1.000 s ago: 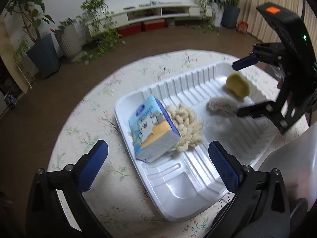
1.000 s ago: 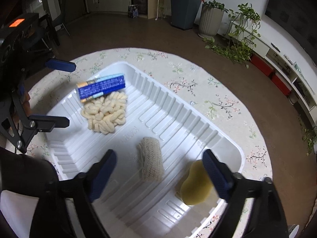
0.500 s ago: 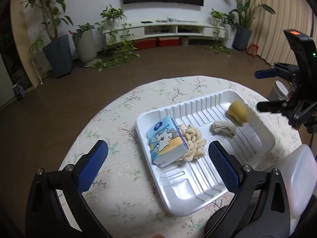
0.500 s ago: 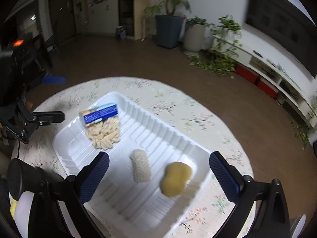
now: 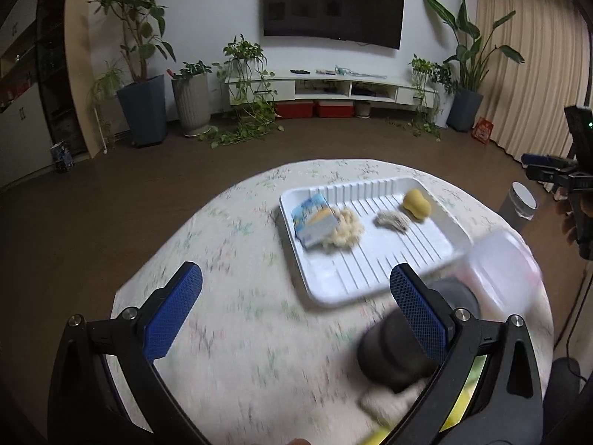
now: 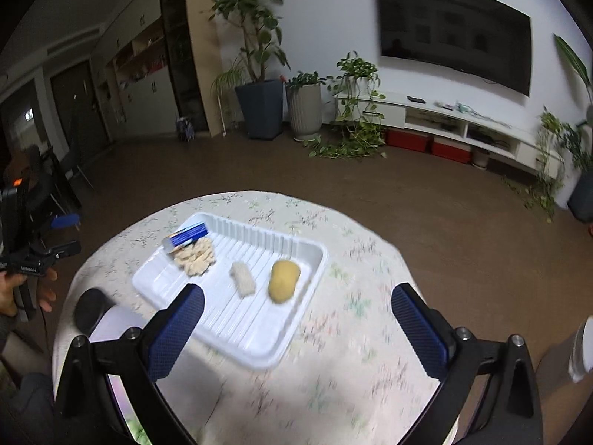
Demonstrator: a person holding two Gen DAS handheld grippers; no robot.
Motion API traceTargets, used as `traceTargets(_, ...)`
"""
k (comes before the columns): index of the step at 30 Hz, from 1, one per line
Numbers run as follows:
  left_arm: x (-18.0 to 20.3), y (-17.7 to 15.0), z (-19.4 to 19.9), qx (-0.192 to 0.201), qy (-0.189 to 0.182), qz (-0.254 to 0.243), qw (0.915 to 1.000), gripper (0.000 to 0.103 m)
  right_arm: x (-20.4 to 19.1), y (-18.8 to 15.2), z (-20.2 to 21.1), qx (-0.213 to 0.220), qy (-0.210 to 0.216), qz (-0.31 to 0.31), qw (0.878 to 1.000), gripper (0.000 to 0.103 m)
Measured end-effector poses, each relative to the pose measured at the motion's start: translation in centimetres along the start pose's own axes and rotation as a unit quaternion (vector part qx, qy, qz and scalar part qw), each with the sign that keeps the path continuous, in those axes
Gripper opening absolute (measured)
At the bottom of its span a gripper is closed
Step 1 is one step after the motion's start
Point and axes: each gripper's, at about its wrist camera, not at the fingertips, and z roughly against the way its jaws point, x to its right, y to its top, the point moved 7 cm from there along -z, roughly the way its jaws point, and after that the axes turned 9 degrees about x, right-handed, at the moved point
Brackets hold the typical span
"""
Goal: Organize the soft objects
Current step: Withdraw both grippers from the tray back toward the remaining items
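Sponge is laid in the tray, long axis pointing away; both grippers are held wide apart, nothing gripped.

White tray holds carton, sponge on table

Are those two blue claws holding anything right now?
No. The left gripper and right gripper are both open and empty; the sponge and other items lie in the tray.

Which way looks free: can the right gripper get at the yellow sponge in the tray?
Probably yes: the right gripper is open and empty, and the yellow sponge lies uncovered, apart from the loofah.
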Motion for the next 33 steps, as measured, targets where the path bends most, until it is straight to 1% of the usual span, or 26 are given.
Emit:
traceTargets(2, 0.5, -1.3, 1.9, 0.007, 0.004, 0.007, 0.9999, 0.103, -0.7, -1.9, 1.4, 0.000, -0.004, -0.006, 1.000, 0.103)
traceTargets(5, 1.4, -3.8, 4.9, 0.013, 0.010, 0.018, 0.9997, 0.103, -2.6, -5.6, 3.4, -0.010, 0.004, -0.020, 1.000, 0.103)
traceTargets(7, 2.3, -5.5, 6.3, 0.008, 0.006, 0.022, 0.9997, 0.103, -4.0, -7.8, 4.4, -0.014, 0.011, -0.028, 0.999, 0.103)
traceTargets(9, 3.0, -7.0, 7.6, 0.005, 0.012, 0.016, 0.9998, 0.103, -5.4, -9.8, 5.4, -0.018, 0.019, -0.039, 0.999, 0.103)
traceTargets(11, 3.8, -8.2, 8.8, 0.003, 0.013, 0.014, 0.9998, 0.103, -7.1, -11.7, 6.4, -0.023, 0.030, -0.045, 0.998, 0.103)
traceTargets(13, 4.2, -9.1, 9.9, -0.002, 0.012, 0.018, 0.9998, 0.103, -8.4, -13.0, 7.2, -0.027, 0.032, -0.044, 0.998, 0.103)
traceTargets(15, 4.5, -9.7, 11.2, -0.001, 0.013, 0.021, 0.9997, 0.103, -10.0, -14.2, 8.0, -0.031, 0.036, -0.044, 0.998, 0.103)
traceTargets(20, 5.4, -11.4, 13.3, -0.004, 0.013, 0.035, 0.9993, 0.103, -12.5, -16.3, 9.6, -0.039, 0.041, -0.049, 0.997, 0.103)
traceTargets(23, 6.5, -12.9, 14.2, -0.011, 0.014, 0.029, 0.9994, 0.103, -14.0, -17.6, 10.5, -0.043, 0.048, -0.061, 0.996, 0.103)
traceTargets(27, 8.0, -15.2, 14.6, -0.023, 0.007, 0.028, 0.9993, 0.103, -16.7, -19.5, 11.0, -0.049, 0.045, -0.054, 0.996, 0.103)
traceTargets(31, 8.9, -17.0, 14.2, -0.033, -0.001, 0.036, 0.9988, 0.103, -18.8, -20.8, 10.6, -0.050, 0.043, -0.053, 0.996, 0.103)
traceTargets(33, 8.9, -17.3, 13.6, -0.036, 0.008, 0.032, 0.9988, 0.103, -19.8, -21.4, 10.0, -0.054, 0.028, -0.042, 0.997, 0.103)
